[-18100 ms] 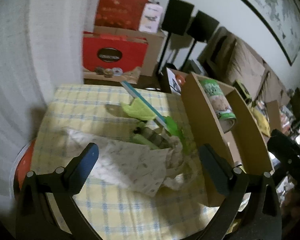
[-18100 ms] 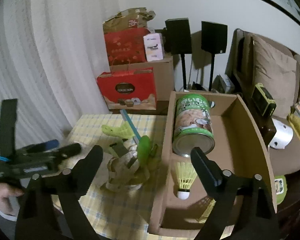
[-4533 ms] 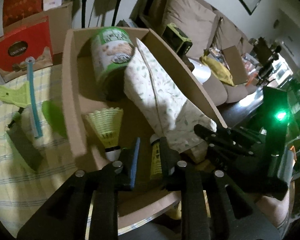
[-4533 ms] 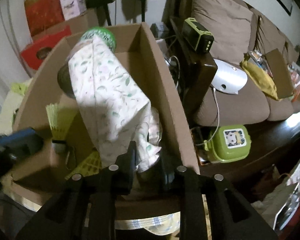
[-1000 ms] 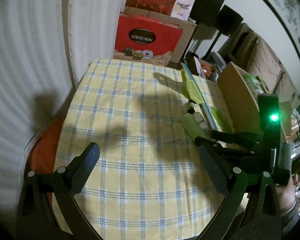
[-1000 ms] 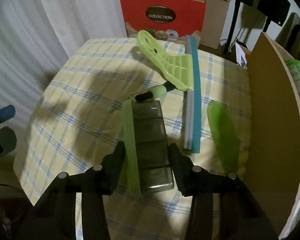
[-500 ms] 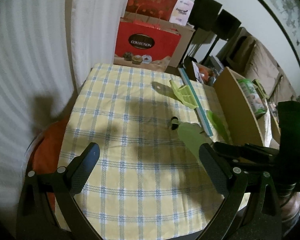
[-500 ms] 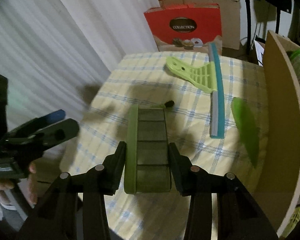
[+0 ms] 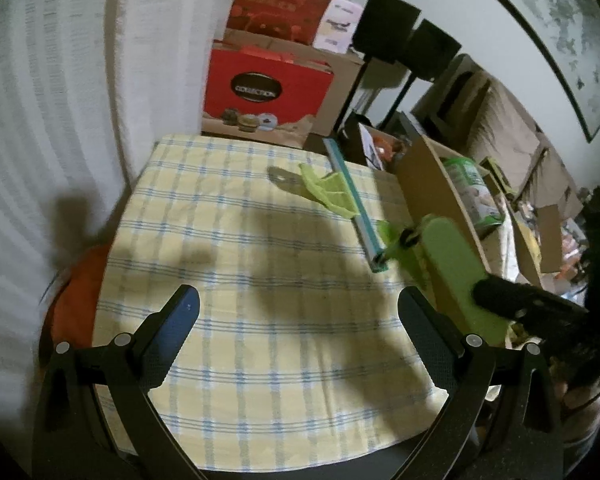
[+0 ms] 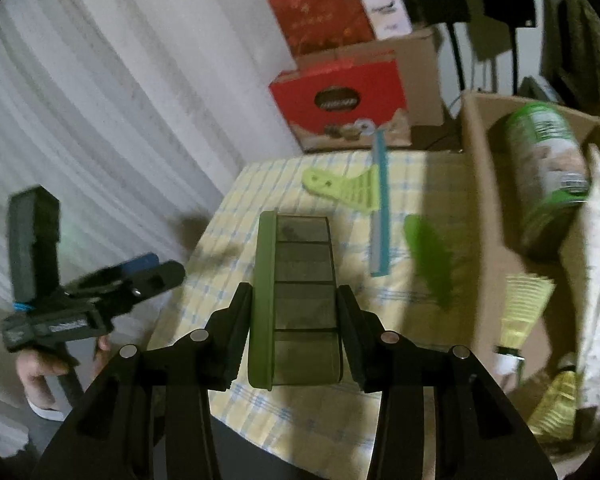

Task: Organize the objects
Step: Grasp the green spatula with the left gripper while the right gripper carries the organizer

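Jaws of the right gripper (image 10: 296, 312) clamp a green-edged grey brush (image 10: 300, 280), raised above the checked tablecloth (image 9: 228, 216); ahead and right sits the cardboard box (image 10: 484, 184). Left gripper (image 9: 296, 320) stands wide open, empty.

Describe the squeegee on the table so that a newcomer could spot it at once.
On the yellow checked tablecloth, look toward the cardboard box. The squeegee lies flat there: a long teal blade with a pale green slotted handle, unlike the plain green scoop beside it.
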A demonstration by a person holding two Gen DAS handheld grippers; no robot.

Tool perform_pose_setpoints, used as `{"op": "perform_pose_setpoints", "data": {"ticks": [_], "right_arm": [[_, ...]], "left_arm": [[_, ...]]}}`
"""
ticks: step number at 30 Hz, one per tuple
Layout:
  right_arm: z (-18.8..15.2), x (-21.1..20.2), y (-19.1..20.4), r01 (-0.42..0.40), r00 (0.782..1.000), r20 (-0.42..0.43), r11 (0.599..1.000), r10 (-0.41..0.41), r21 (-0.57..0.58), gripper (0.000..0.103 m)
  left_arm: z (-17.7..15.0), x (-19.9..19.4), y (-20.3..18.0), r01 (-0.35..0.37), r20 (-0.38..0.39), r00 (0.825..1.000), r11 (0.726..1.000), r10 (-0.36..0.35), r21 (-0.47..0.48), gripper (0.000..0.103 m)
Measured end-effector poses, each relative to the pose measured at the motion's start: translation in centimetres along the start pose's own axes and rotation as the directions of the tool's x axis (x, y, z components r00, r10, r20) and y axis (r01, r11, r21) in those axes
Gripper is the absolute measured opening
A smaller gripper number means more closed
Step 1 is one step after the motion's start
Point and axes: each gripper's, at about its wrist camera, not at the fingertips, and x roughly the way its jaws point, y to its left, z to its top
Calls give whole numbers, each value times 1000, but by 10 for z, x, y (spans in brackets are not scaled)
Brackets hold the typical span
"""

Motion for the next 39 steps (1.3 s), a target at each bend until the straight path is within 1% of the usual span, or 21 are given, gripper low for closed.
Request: {"op": "perform_pose_setpoints", "data": {"ticks": [5,8,13,18,20,25,27,29,33,35,39], "right_arm": [[1,-44,-17,33,996,84,999,-36,40,43],[1,-68,-29,57,990,124,996,-65,65,43],[-2,-105,-51,76,979,178,991,-95,108,43],[-8,-136,-71,100,968,215,985,-130,143,43],[-10,-144,-79,102,965,225,982,-136,158,43],[-21,-159,-96,130,956,234,972,-174,194,43],[-23,-163,-105,129,954,238,969,-180,212,43],[-26,-166,-110,129,953,243,966,-183,223,43],[-31,-171,-117,132,949,249,963,-191,235,43],[-32,-172,-119,132,949,252,962,-192,239,43],[-36,-175,-123,127,947,259,960,-193,250,43]], "left_arm": [[2,14,-20,21,-24,1000,1000,-21,14,99],[4,30,-32,52,-63,997,999,-52,4,97],[11,61,-56,80,-131,988,997,-81,-10,88],[19,97,-90,65,-187,981,997,-57,37,64],[24,111,-102,61,-213,976,997,-50,47,57],[34,139,-123,49,-247,968,998,-36,47,51],[35,151,-132,42,-268,963,997,-25,57,41],[35,162,-135,34,-289,957,998,-17,52,37],[35,179,-134,26,-313,950,1000,-24,3,36],[36,184,-133,41,-318,947,999,-49,-32,36],[35,192,-135,26,-310,950,999,-38,-44,36]]}}
